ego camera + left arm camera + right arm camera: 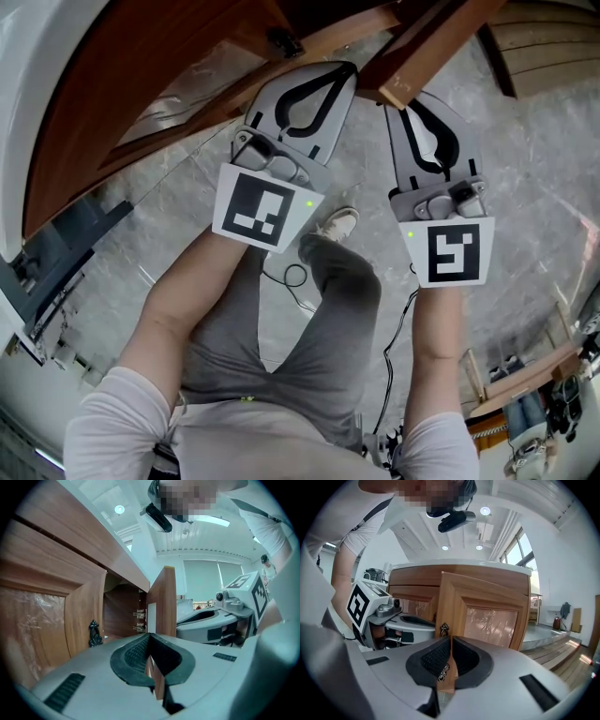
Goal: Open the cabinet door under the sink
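Note:
The right-hand cabinet door [487, 611] stands swung out, and its edge [419, 58] juts over my grippers in the head view. My right gripper [450, 644] is shut on that door's dark ornate handle [444, 630], which shows above and below the pads. From overhead, the right gripper [407, 103] has its tips under the door's edge. My left gripper [149, 641] is shut and holds nothing, with the open door [162, 599] seen edge-on behind it. The left gripper [343, 71] hangs beside the closed left door [141, 75], whose handle [95, 633] is untouched.
Hinges [139, 620] show inside the dark open cabinet. A white counter edge [23, 112] curves at the left. The person's legs and shoe [337, 225] stand on the grey marble floor [534, 169]. A wooden step [553, 42] lies at the upper right, cables [295, 277] on the floor.

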The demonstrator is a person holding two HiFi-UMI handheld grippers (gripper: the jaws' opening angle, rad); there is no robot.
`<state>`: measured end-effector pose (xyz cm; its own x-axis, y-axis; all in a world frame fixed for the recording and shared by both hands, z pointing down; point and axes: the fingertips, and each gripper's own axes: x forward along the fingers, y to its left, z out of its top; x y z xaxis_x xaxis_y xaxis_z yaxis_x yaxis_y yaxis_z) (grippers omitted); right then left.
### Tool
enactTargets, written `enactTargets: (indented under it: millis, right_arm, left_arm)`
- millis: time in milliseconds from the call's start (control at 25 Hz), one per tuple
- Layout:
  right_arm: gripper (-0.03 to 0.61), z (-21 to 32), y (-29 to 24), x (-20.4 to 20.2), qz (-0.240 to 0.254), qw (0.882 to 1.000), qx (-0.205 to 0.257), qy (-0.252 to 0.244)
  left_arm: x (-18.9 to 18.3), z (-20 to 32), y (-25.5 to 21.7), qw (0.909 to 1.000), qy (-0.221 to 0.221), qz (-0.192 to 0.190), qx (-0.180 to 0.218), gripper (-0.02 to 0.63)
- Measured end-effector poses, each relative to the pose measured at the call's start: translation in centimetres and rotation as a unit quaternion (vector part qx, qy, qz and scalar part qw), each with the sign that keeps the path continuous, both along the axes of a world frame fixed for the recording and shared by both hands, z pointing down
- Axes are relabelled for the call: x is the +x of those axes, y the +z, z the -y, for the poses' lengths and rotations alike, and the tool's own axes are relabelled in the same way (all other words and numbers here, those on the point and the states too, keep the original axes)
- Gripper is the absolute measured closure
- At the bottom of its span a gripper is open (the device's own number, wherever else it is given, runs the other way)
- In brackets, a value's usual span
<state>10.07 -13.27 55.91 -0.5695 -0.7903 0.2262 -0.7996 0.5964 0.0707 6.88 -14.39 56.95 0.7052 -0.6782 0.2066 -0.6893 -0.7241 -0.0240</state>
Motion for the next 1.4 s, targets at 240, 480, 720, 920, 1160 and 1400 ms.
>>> enactTargets:
  millis: [240, 480, 720, 920, 1160, 1400]
  right_arm:
    - [0.537, -0.6, 0.1, 0.9, -0.005, 1.000, -0.004, 0.007]
    - [0.537, -1.2, 0.1, 2.1, -0.003, 1.000, -0.011, 0.018]
    - [0.537, -1.3, -0.9, 3.6, 0.002, 0.999, -0.010, 0.033]
    - [0.537, -2.0, -1.5, 4.9, 0.009, 0.999, -0.012, 0.046]
    - [0.537, -2.7, -1.9, 6.7, 0.011, 0.998, -0.018, 0.059]
    - [0.537, -3.4, -2.5, 8.6, 0.021, 0.997, -0.021, 0.072]
  left_arm:
    - [1.0, -0.6, 0.2, 0.9999, 0.006, -0.004, -0.007, 0.609]
    - [2.5, -0.6, -0.3, 0.9997, 0.018, -0.010, -0.009, 0.609]
    - [3.7, -1.4, -0.2, 0.9995, 0.028, -0.001, -0.014, 0.609]
    - [5.3, -2.0, -0.4, 0.9990, 0.041, 0.001, -0.018, 0.609]
    - [7.2, -2.7, -0.7, 0.9985, 0.052, 0.007, -0.016, 0.609]
    - [9.2, -3.4, -0.9, 0.9978, 0.061, 0.017, -0.020, 0.609]
